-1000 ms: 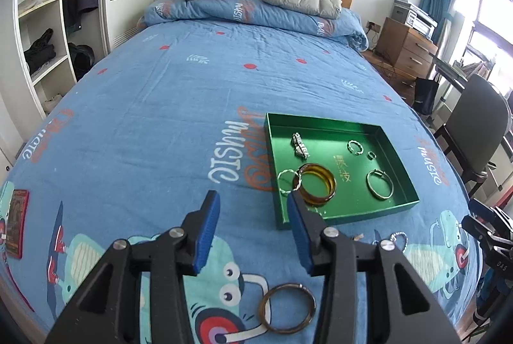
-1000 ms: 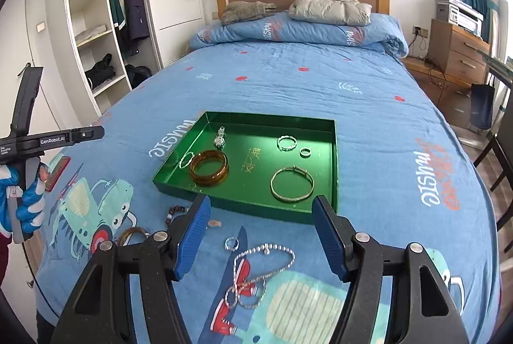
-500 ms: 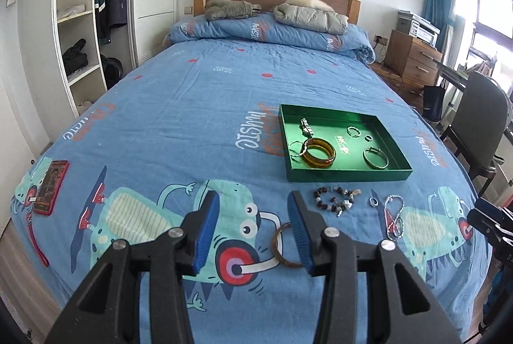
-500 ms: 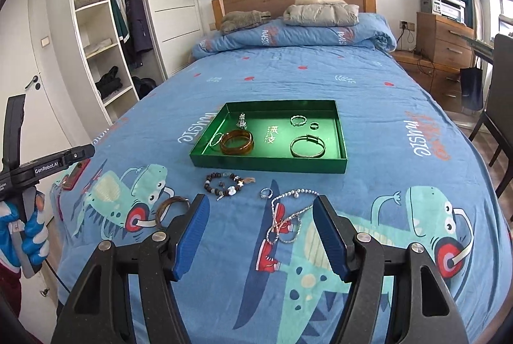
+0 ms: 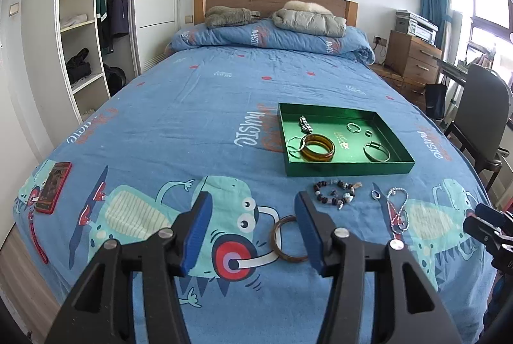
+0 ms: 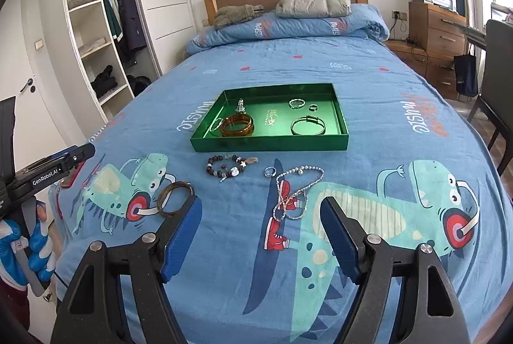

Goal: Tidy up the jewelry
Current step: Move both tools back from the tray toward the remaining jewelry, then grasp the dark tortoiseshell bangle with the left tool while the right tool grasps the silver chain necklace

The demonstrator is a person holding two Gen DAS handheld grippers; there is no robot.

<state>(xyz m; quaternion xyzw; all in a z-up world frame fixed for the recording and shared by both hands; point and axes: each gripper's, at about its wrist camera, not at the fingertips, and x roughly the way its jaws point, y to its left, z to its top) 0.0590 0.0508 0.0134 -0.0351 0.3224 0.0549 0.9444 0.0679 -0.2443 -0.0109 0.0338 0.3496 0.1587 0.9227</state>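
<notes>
A green tray [image 5: 346,168] [image 6: 269,146] lies on the blue bedspread. It holds an amber bangle [image 5: 317,147] [image 6: 237,125], a thin bracelet [image 6: 308,125], small rings and a clasp. In front of the tray lie a beaded bracelet [image 5: 335,193] [image 6: 229,168], a small ring [image 5: 375,193] [image 6: 270,171], a silver chain [image 5: 398,209] [image 6: 296,191] and a dark brown bangle [image 5: 283,239] [image 6: 175,193]. My left gripper [image 5: 253,231] is open and empty above the bed's near edge, the brown bangle beside its right finger. My right gripper [image 6: 261,235] is open and empty, near the chain.
A red phone [image 5: 53,182] lies at the bed's left edge. Pillows and folded clothes [image 5: 307,18] are at the headboard. A wardrobe with shelves [image 5: 83,32] stands left; a wooden dresser [image 5: 412,61] and a dark chair [image 5: 481,116] stand right.
Both grippers have pulled back from the tray toward the foot of the bed, bringing the loose jewelry in front of the tray into view. Both stay open and empty.
</notes>
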